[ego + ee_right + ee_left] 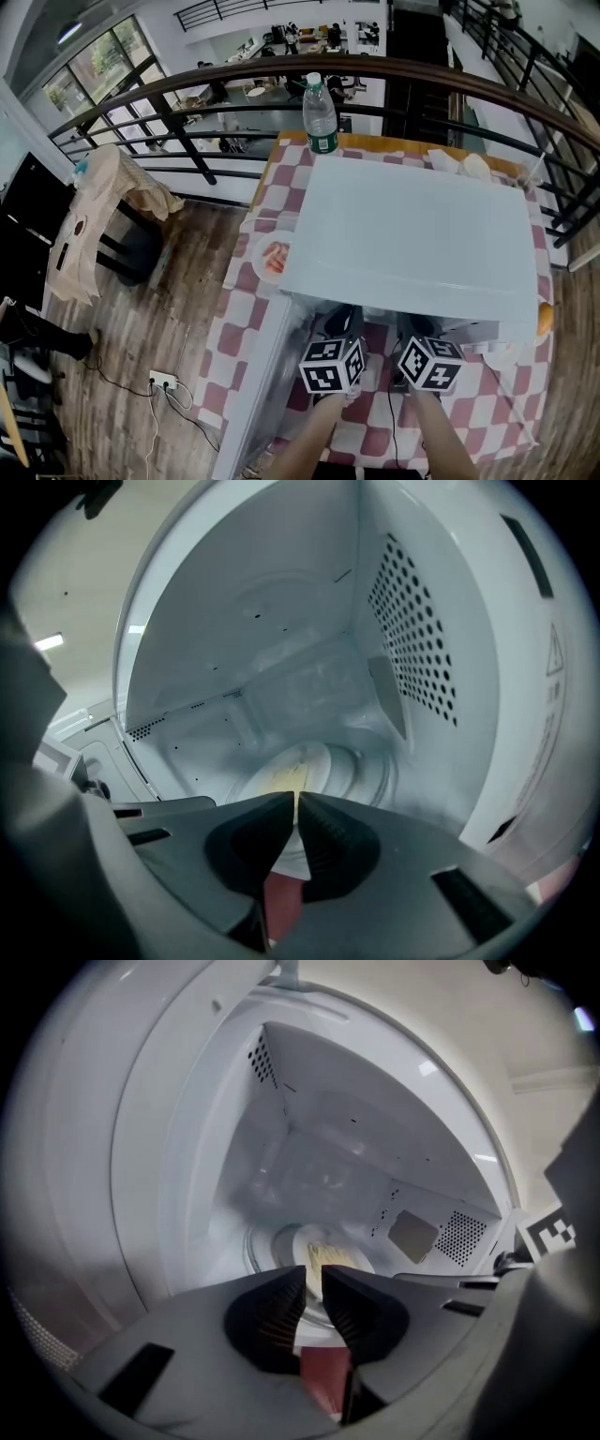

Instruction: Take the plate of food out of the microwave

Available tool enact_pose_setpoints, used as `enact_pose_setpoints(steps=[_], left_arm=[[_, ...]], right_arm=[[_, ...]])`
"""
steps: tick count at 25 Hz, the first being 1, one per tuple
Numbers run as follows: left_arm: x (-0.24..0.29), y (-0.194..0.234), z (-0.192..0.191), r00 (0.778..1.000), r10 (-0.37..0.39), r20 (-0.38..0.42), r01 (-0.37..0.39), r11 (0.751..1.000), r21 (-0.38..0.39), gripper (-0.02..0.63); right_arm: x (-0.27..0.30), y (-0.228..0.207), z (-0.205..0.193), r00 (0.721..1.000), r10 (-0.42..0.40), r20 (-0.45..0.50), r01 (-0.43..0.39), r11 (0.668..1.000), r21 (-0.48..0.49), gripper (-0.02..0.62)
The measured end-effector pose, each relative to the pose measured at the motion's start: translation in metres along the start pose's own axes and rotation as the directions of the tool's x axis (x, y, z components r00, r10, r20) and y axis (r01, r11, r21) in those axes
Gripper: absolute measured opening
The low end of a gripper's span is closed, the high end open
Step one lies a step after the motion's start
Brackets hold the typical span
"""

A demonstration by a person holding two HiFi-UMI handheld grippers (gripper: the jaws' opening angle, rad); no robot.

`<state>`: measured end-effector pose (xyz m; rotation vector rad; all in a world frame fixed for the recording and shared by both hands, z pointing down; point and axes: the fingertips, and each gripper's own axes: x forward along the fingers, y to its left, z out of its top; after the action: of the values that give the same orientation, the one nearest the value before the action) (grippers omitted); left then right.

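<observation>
Jaws of the left gripper (315, 1277) stand slightly parted on nothing; the plate of food (325, 1253) lies beyond them, deep inside the microwave (328, 1147). Right gripper (295, 800) jaws are barely parted, also empty. Likely fault: gaps this narrow butt the rim and shove the plate rearward.

The microwave (412, 234) is a white box with its front open, and both grippers point into its cavity. The cavity is white inside, with perforated vents in the side walls. The plate (323, 1258) lies flat in the middle of the cavity floor, straight ahead of the left gripper (314, 1277), and its near rim shows through the gap between the tips. It is round and pale, with yellowish food heaped at its centre. Seen from the right gripper (296, 801), it also lies just ahead, a little left of the tips.
</observation>
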<state>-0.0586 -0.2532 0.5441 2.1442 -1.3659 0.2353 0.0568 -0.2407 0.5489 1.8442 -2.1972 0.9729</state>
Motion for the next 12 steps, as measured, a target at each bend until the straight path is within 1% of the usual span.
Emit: enact_pose_setpoints(steps=[3,4,6,12], left_arm=[[0.004,0.002,0.0,1.0,-0.008,-0.006,0.008,1.0,-0.011,0.091],[0.006,0.002,0.0,1.0,-0.01,-0.012,0.01,1.0,-0.013,0.092],[0.009,0.002,0.001,1.0,-0.016,-0.019,0.016,1.0,-0.018,0.11],[0.017,0.003,0.003,0.999,-0.02,-0.026,0.019,0.999,-0.025,0.11]], right_arm=[[0.004,0.0,-0.001,1.0,0.005,-0.008,-0.005,1.0,0.012,0.04],[0.005,0.0,-0.001,1.0,0.009,-0.013,-0.009,1.0,0.017,0.054],[0.008,-0.001,-0.002,1.0,0.015,-0.023,-0.015,0.999,0.036,0.103],[0.017,-0.003,-0.01,0.999,0.007,-0.05,-0.003,0.997,0.081,0.103]])
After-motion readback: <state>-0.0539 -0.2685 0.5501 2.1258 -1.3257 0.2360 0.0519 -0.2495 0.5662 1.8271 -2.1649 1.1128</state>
